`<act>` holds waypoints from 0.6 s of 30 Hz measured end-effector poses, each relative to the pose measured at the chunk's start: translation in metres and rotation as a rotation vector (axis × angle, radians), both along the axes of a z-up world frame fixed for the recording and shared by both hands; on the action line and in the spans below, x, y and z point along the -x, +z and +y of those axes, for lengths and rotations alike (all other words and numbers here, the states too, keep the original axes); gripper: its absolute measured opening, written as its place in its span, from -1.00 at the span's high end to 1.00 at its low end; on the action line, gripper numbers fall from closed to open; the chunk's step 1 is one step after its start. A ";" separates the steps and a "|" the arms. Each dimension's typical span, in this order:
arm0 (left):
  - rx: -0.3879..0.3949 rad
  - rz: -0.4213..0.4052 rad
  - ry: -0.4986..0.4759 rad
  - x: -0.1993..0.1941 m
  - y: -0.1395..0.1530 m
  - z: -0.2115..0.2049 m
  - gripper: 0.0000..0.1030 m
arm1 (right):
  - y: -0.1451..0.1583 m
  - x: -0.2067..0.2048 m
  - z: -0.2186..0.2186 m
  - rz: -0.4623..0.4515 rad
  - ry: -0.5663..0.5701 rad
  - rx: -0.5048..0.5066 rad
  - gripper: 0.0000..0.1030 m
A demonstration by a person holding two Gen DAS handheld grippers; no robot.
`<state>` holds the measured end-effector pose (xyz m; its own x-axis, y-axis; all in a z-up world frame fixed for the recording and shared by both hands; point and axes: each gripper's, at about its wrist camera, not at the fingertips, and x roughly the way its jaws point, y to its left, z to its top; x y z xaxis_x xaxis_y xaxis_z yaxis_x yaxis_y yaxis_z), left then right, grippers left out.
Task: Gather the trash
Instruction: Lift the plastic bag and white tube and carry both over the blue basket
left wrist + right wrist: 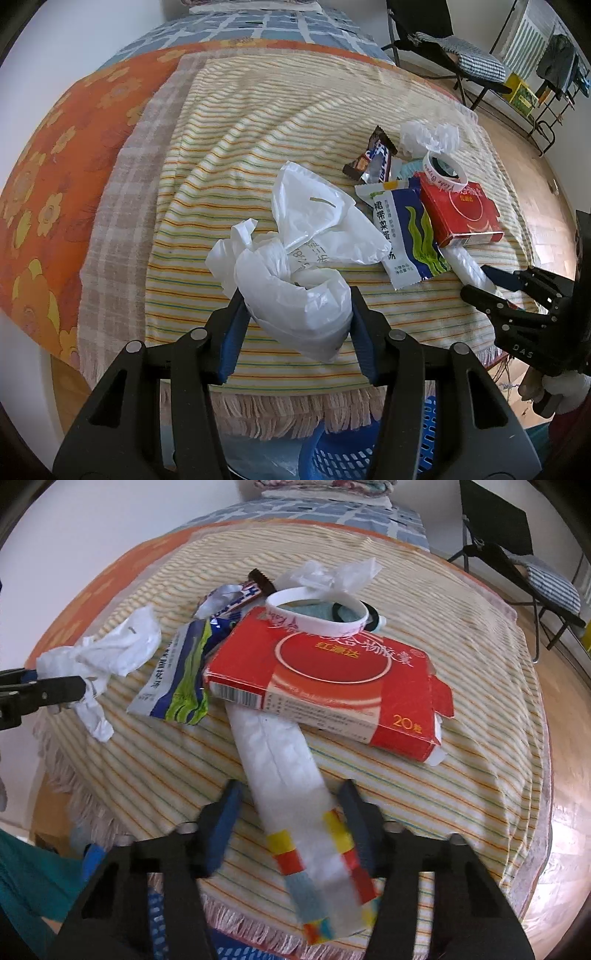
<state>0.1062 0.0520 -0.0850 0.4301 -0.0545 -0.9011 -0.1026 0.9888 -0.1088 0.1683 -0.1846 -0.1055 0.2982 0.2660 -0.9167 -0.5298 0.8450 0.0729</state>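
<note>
A: Left tongs [297,302] — a crumpled white plastic bag [295,291] is pinched between the blue pads, something dark glimpsed inside it.

B: Right tongs [290,825]: a long white wrapper with coloured blocks [295,805] lies between the jaws; whether both pads press it cannot be told. Beyond them, a red cardboard box [332,686] is laid over its far end.

A: Everything is spread on a striped fringed cloth [240,166]; a blue plastic basket [340,454] is seen below the left tongs.
</note>
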 end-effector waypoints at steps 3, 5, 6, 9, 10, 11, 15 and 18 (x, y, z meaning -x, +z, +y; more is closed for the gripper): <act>0.001 -0.012 0.005 0.004 0.005 0.001 -0.01 | 0.003 0.000 -0.001 0.016 0.006 -0.047 0.37; 0.001 -0.020 0.007 0.005 0.008 0.002 -0.01 | 0.006 0.002 0.000 0.021 0.008 -0.073 0.43; 0.002 -0.024 0.008 0.005 0.009 0.003 -0.01 | 0.008 0.003 0.001 0.020 0.011 -0.082 0.48; 0.006 -0.033 0.010 0.006 0.012 0.003 -0.01 | 0.013 0.007 0.005 0.016 0.014 -0.112 0.62; 0.008 -0.036 0.010 0.007 0.013 0.003 -0.01 | 0.016 0.009 0.005 0.012 0.013 -0.126 0.63; 0.008 -0.039 0.010 0.008 0.015 0.003 -0.01 | 0.020 0.011 0.006 0.006 0.012 -0.141 0.64; 0.004 -0.053 0.009 0.012 0.019 0.001 0.00 | 0.033 0.014 0.004 -0.017 -0.002 -0.184 0.68; 0.006 -0.063 0.009 0.015 0.022 0.001 0.00 | 0.035 0.014 0.004 -0.022 -0.011 -0.193 0.70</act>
